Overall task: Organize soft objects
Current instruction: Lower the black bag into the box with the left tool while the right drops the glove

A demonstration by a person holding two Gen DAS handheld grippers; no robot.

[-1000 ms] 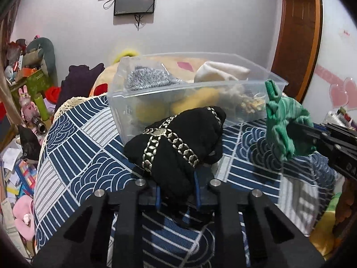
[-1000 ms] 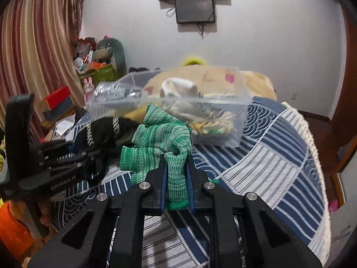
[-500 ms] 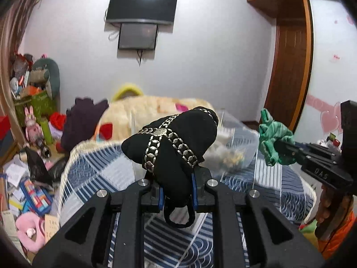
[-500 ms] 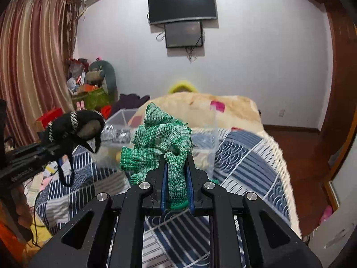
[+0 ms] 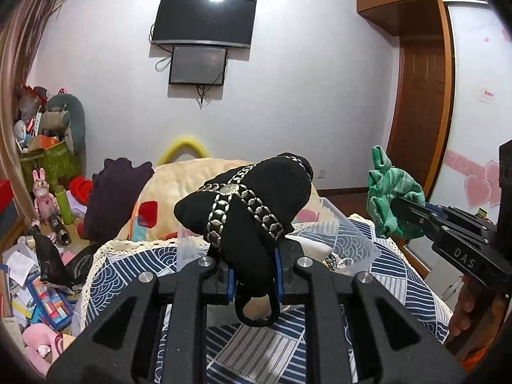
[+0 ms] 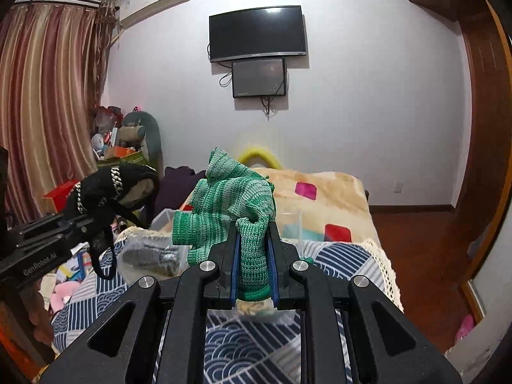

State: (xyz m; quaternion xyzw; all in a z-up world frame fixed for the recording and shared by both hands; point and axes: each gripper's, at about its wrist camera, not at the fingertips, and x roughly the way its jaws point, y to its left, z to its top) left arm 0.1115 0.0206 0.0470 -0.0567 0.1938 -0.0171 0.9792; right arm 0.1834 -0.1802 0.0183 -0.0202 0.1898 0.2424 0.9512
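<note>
Both claws have risen off the bed. The left claw (image 5: 252, 275) is clamped on a black studded glove (image 5: 246, 204); at 3 o'clock, the right claw (image 6: 252, 265) pinches a green knit glove (image 6: 230, 204). Both gloves now hang above the clear bin (image 5: 355, 240), likely ready for dropping in.

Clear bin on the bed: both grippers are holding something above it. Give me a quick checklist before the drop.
1. Left gripper shut on the black studded hat: ok.
2. Right gripper shut on the green knit glove: ok.
3. Both items lifted off the patterned bedspread: ok.
4. Clear bin open on top, no lid seen: ok.
5. Room left in the bin: cannot tell, it already holds items and is mostly hidden.
6. Hat's loop hanging free below the fingers, could snag the rim: not ok.
</note>
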